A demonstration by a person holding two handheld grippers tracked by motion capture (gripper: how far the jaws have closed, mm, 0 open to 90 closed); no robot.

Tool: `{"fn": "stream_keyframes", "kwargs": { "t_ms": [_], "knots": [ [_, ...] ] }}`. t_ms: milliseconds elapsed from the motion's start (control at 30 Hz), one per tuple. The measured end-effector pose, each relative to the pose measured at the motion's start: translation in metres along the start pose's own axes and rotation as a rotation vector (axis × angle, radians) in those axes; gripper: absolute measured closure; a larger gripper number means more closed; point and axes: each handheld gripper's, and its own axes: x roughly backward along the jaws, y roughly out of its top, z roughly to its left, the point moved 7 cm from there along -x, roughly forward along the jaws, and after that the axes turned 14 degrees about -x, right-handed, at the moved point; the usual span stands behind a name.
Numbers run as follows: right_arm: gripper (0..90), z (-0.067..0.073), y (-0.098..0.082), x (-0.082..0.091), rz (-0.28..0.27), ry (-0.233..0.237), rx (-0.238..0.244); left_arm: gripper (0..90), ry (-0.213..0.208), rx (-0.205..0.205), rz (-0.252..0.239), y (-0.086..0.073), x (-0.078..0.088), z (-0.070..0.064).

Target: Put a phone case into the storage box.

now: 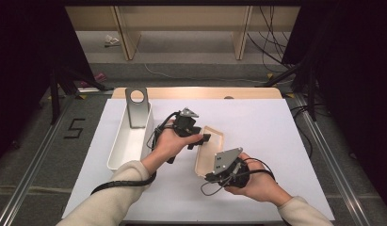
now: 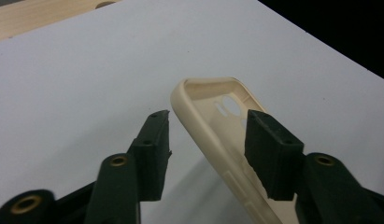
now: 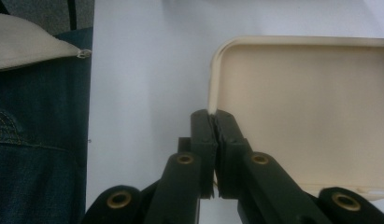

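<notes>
White sheeting covers the table; at its left edge sits a long white plastic bin with a grey metal stand in it. Centre frame, my right gripper pinches shut on the edge of the beige soft phone case, holding it tilted. My left gripper, half open, straddles the far rim without touching. Next, I'd judge, it closes squarely there.

Cream sleeves, black grippers

Left gripper and right gripper — matte black jaws, brass-ringed screw holes, grey three-cornered plates, looping black cables — cream knit sleeves, blue jeans.
</notes>
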Motion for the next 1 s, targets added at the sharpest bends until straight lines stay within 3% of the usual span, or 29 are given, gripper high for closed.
{"fn": "stream_keyframes", "kwargs": {
  "t_ms": [367, 667, 800, 933, 1000],
  "knots": [
    [88.3, 0.001, -0.001, -0.003, 0.009, 0.005, 0.009, 68.1, -0.01, 0.096, -0.018, 0.004, 0.0, -0.002],
    [88.4, 0.0, -0.004, -0.009, 0.042, -0.002, 0.011, 78.9, -0.017, 0.124, -0.058, 0.011, 0.003, -0.01],
    [88.3, -0.002, -0.006, -0.012, 0.052, -0.009, 0.004, 81.6, -0.016, 0.102, -0.081, 0.016, 0.006, -0.015],
    [88.0, -0.005, -0.007, -0.014, 0.058, -0.037, -0.001, 82.2, -0.017, 0.102, -0.14, 0.024, 0.01, -0.022],
    [85.8, -0.007, -0.007, -0.014, 0.052, -0.044, -0.014, 82.5, -0.017, 0.072, -0.163, 0.029, 0.013, -0.025]
  ]
}}
